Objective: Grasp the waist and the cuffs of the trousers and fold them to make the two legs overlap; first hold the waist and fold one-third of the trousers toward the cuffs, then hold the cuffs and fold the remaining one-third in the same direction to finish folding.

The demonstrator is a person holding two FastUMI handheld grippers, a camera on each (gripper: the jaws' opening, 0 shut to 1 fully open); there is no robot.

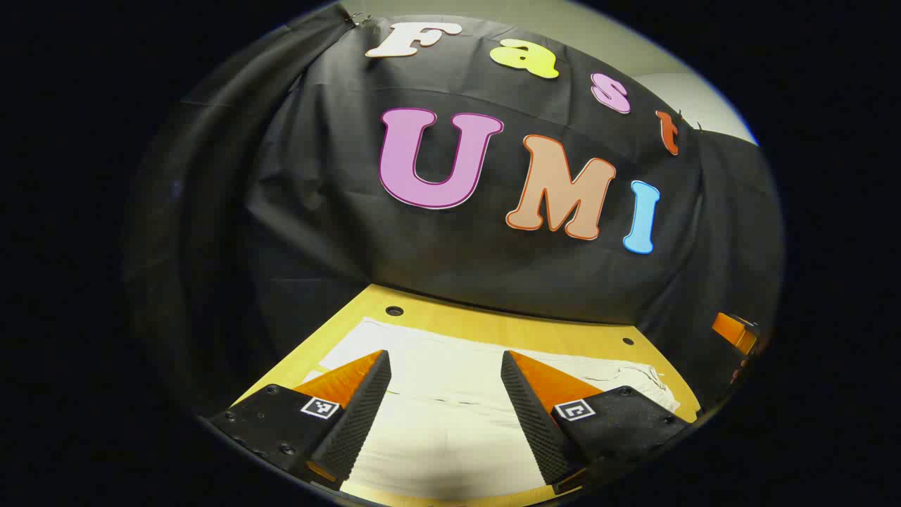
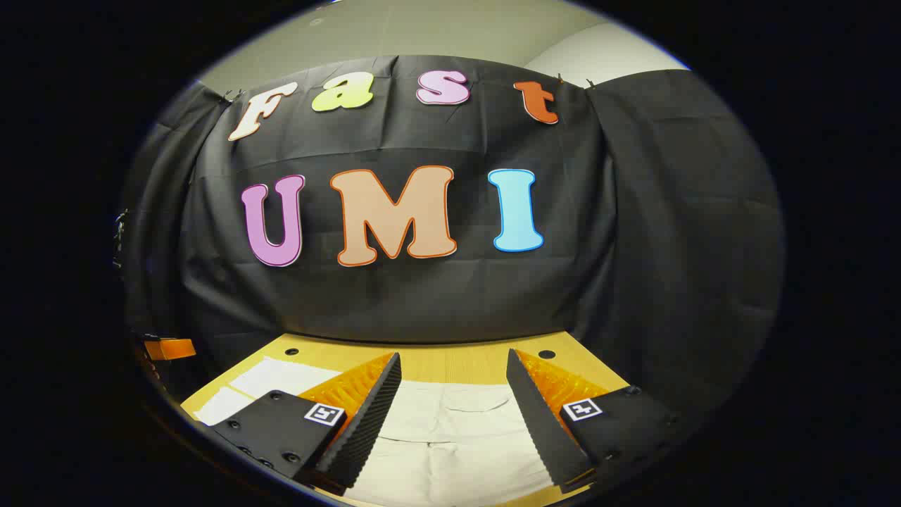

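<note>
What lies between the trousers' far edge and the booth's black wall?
Bare wooden table with two small round holes; nothing else sits between the trousers and the wall, as the left gripper view shows.

We see a yellow wooden counter [image 1: 450, 317], small dark holes near its far edge, pale cream trousers [image 1: 450, 422] spread flat upon it, lightly creased

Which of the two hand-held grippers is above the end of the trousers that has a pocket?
The right hand-held gripper: a pocket outline shows on the cream trousers between its open fingers. Under the left hand-held gripper, the trousers show plain cloth and a seam.
</note>
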